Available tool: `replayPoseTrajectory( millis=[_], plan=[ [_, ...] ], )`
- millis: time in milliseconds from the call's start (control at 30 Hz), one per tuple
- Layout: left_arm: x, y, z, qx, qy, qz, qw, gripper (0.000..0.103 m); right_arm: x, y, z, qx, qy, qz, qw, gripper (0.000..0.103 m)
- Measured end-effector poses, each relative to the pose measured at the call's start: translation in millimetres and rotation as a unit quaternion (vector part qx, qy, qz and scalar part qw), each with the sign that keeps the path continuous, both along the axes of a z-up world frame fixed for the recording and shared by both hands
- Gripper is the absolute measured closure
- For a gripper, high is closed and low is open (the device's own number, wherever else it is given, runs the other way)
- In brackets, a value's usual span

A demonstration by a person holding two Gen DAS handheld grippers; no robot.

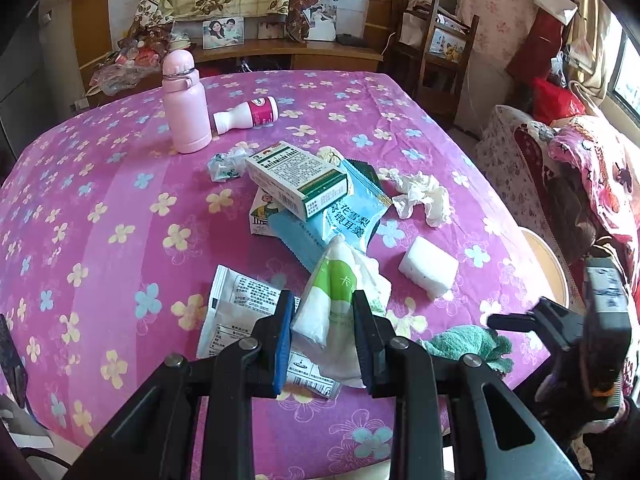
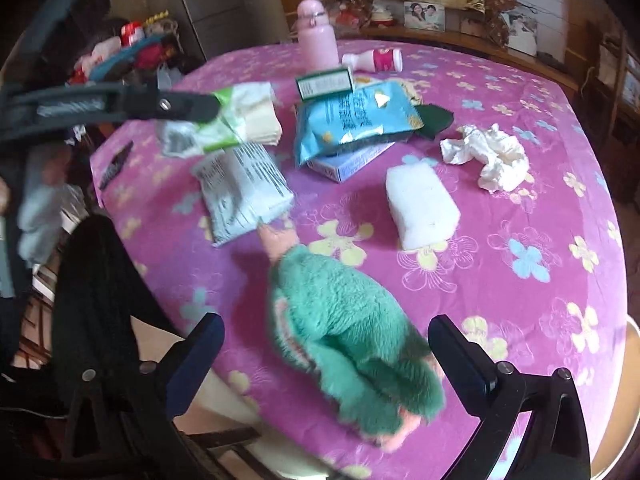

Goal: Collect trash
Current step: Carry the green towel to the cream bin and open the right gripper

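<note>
the left gripper [image 1: 323,338] has its blue-padded fingers pinched on a green and white soft tissue pack [image 1: 340,300], holding it just above the near part of the round table under its pink flowered cloth [image 1: 100,208]. under the pack lies a flat white printed sachet [image 1: 236,312], flat on the cloth. the right gripper [image 2: 326,354] stands with its fingers spread wide, and between them, untouched by either pad, lies a fluffy teal and pink plush toy [image 2: 344,344] at the table's near edge; this view is blurred, so finer detail of the toy cannot be told. further in, a white and green cardboard medicine box [image 1: 296,178] rests on a crinkled light blue snack wrapper [image 1: 344,216], which itself overlaps a small printed carton [image 1: 260,216]. a crumpled white tissue [image 1: 420,196] lies to the right of that heap, apart from it, and a white sponge block [image 1: 428,266] sits nearer, between the tissue and the toy. a small crumpled blue-white wrapper ball [image 1: 224,166] lies left of the box. at the far side a pale pink bottle [image 1: 186,104] stands upright, with a white and magenta plastic drink bottle [image 1: 248,114] on its side just beside it.
</note>
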State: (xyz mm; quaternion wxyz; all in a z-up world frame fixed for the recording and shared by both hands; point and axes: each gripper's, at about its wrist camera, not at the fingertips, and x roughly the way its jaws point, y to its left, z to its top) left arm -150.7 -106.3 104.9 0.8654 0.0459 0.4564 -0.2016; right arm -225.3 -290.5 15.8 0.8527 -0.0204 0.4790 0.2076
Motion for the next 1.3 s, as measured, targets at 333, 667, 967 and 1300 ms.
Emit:
replayPoseTrajectory(
  millis=[333, 667, 967, 1300],
  plan=[
    [-6.0, -31.3, 11.5, -0.016, -0.001, -0.035, 0.9993, 0.073, -16.3, -33.5, 14.4, 0.014, -0.055, -0.052, 0.997, 0.049],
    [-20.5, -149.2, 21.5, -0.031, 0.009, -0.142, 0.9893, 0.073, -55.8, -181.7, 44.1, 0.042, -0.071, -0.255, 0.963, 0.048],
    [-39.1, -276.9, 3.6, -0.033, 0.024, -0.218, 0.9751, 0.072, -90.0, -305.6, 18.5, 0.038, -0.025, -0.432, 0.901, 0.048],
    [-35.2, -346.4, -37.8, -0.068, 0.067, -0.212, 0.9726, 0.049, -90.0, -353.5, -17.0, 0.099, -0.001, -0.486, 0.868, 0.031]
  ],
)
